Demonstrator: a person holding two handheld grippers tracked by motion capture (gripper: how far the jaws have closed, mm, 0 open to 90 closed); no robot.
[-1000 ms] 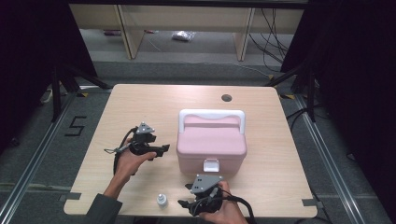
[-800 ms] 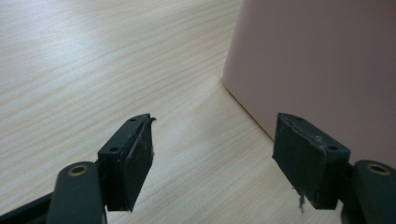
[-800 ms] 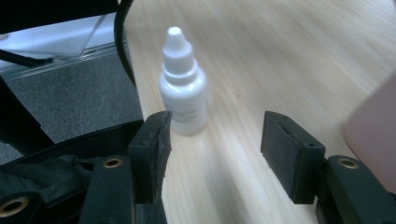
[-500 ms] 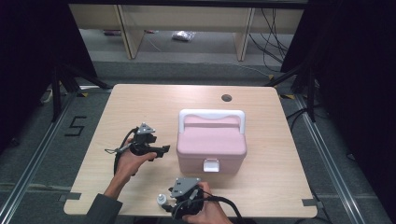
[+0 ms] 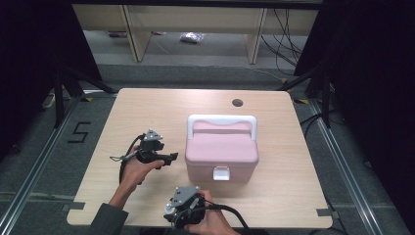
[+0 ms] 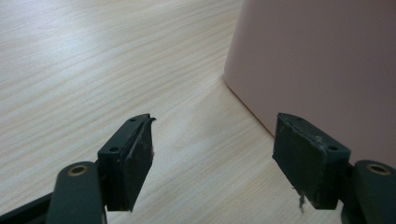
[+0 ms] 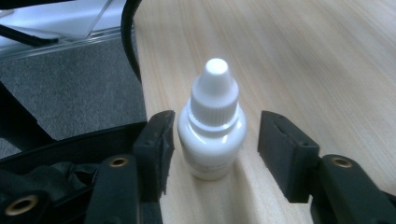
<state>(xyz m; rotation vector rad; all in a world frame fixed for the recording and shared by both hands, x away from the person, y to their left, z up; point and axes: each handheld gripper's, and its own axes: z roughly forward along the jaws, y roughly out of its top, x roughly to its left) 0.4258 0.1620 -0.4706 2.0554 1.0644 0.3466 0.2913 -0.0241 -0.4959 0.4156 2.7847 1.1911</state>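
Right claw (image 7: 212,149) gapes around one upright white dropper bottle (image 7: 212,135), seemingly untouched; left claw (image 6: 219,158) open.

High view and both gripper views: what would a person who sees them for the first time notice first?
The pink box with its white handle stands out most, in the middle of the wooden table. Next comes the small white dropper bottle, upright near the table's front edge, between the open jaws of the right gripper; its left side is at or almost at one jaw. The left gripper is open too, its jaws aimed at the box's lower side.
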